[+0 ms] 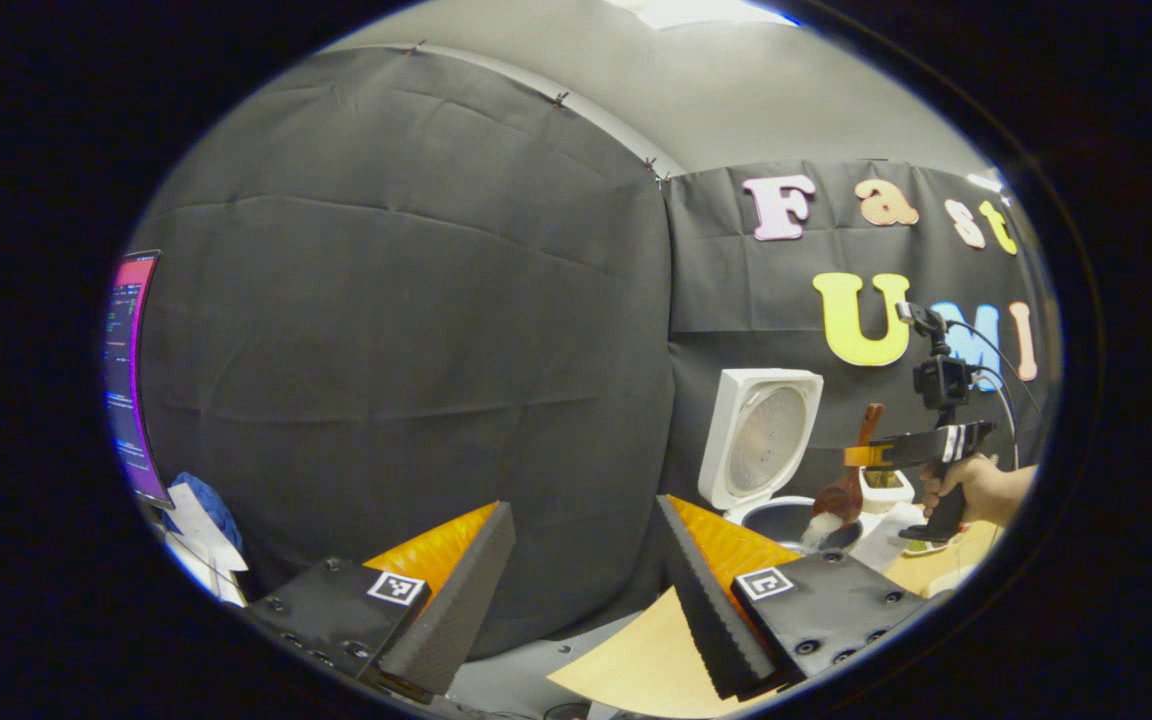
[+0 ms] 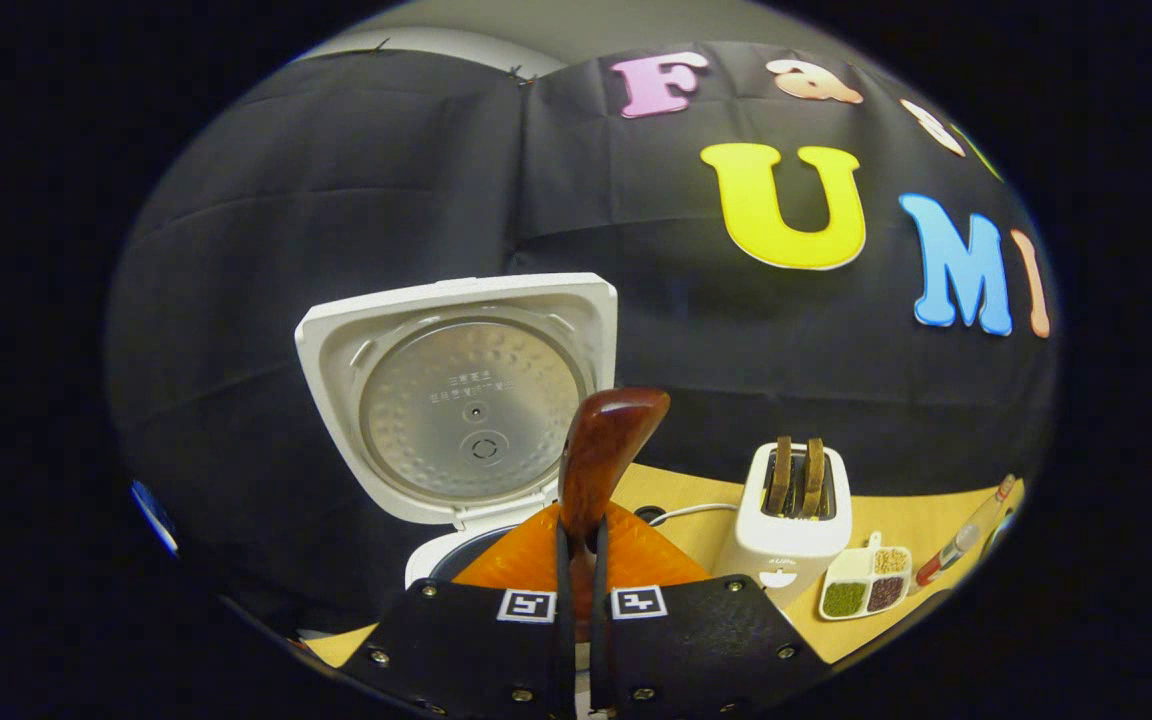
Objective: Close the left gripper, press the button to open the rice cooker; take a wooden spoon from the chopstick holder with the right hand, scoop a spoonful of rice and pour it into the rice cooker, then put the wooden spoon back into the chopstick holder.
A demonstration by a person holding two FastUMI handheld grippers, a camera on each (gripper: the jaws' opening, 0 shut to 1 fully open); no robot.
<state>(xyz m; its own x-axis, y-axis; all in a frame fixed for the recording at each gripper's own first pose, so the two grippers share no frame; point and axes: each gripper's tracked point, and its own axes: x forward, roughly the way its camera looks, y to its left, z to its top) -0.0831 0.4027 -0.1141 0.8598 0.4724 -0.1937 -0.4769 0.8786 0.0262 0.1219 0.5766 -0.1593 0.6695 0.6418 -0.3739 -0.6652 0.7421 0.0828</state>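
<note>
Wooden spoon [image 2: 601, 450] clamped upright between right gripper [image 2: 576, 600] fingers, handle end rising above them. In left gripper view, its bowl tilts over the rice cooker [image 1: 786, 520] pot, white rice at its tip. Cooker lid [image 2: 461, 395] stands open. Left gripper [image 1: 581, 590] fingers spread wide, empty. Toaster [image 2: 796, 510] just right.

white rice cooker [image 2: 456, 400], reddish-brown wooden spoon [image 2: 601, 450], white toaster [image 2: 791, 530], tan table [image 2: 916, 530]

Wooden spoon [image 2: 600, 455]: lower handle and bowl are lying hidden behind the right gripper [image 2: 582, 600] fingers clamping it.
Rice cooker [image 2: 456, 400]: pot is sitting mostly hidden behind the same fingers.
Monitor [image 1: 128, 370]: far left, screen is being cut by the edge.
</note>
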